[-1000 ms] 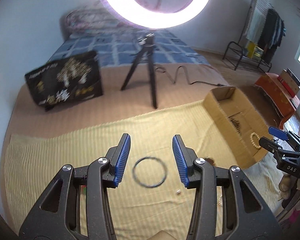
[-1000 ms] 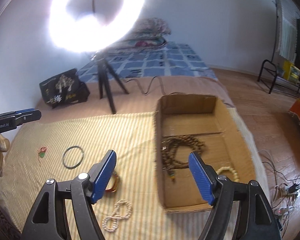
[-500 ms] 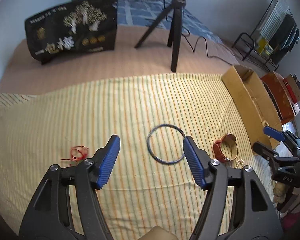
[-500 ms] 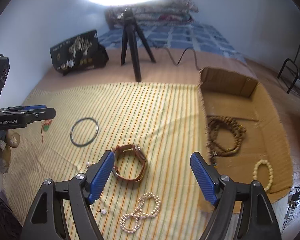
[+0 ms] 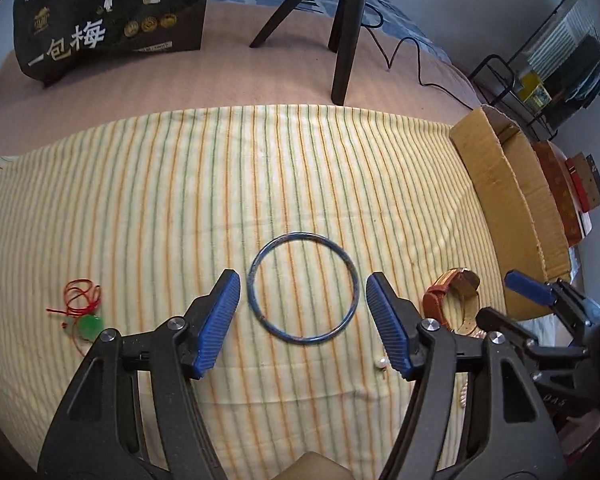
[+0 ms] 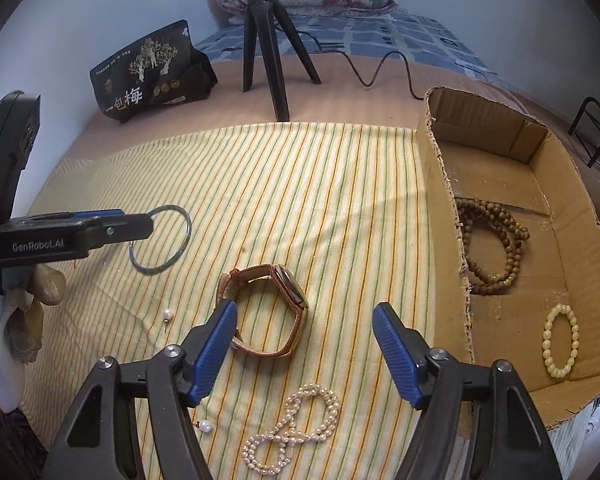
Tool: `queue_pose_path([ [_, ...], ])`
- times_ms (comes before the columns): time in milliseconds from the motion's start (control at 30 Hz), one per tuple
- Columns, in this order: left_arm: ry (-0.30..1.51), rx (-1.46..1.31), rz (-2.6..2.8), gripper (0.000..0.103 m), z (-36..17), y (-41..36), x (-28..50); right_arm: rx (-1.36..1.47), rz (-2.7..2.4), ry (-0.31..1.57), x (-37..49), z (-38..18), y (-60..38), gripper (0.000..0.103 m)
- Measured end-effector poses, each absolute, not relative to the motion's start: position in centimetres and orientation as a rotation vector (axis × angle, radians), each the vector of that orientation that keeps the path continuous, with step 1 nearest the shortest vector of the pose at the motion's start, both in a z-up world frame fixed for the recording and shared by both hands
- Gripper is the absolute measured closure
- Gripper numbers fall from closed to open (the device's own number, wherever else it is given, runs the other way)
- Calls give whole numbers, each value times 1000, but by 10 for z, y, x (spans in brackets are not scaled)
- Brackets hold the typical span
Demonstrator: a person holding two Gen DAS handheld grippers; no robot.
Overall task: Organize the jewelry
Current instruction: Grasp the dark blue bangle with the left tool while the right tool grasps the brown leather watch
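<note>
1. the left claw (image 5: 302, 316) is spread wide with nothing in it, low over the striped cloth (image 5: 260, 184), its blue pads either side of the thin blue bangle (image 5: 303, 289) without touching it.
2. the right claw (image 6: 304, 350) is just as wide apart and holds nothing; the brown leather watch (image 6: 266, 310) lies on its side between and just beyond the pads.
3. a looped pearl strand (image 6: 292, 436) lies near the cloth's front edge, with two loose pearls (image 6: 167, 314) further left.
4. a red cord with a green pendant (image 5: 82, 308) sits well to the left, bare cloth around it.
5. the cardboard box (image 6: 440, 152) walls off the right edge; inside are wooden beads (image 6: 492, 244) and a cream bead bracelet (image 6: 560, 340).
6. past the cloth's far edge stand a tripod (image 6: 266, 44) and a black bag (image 6: 148, 72).
</note>
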State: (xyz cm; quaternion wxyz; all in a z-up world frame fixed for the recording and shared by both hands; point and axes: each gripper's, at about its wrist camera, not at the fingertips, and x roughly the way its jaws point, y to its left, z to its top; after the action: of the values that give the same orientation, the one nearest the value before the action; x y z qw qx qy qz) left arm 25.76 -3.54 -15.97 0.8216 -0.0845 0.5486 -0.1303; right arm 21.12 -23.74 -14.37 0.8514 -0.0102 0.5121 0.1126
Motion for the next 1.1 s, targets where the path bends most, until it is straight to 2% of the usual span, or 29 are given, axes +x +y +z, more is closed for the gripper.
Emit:
queue_pose_path([
  [700,1144,-53,-154,33,-179,-66,270,-95,197,1084,214,-148,-233,43],
  [1100,1138,-59,-184,33,-179,-69,267,-110,219,1089,211,-146,-230,46],
])
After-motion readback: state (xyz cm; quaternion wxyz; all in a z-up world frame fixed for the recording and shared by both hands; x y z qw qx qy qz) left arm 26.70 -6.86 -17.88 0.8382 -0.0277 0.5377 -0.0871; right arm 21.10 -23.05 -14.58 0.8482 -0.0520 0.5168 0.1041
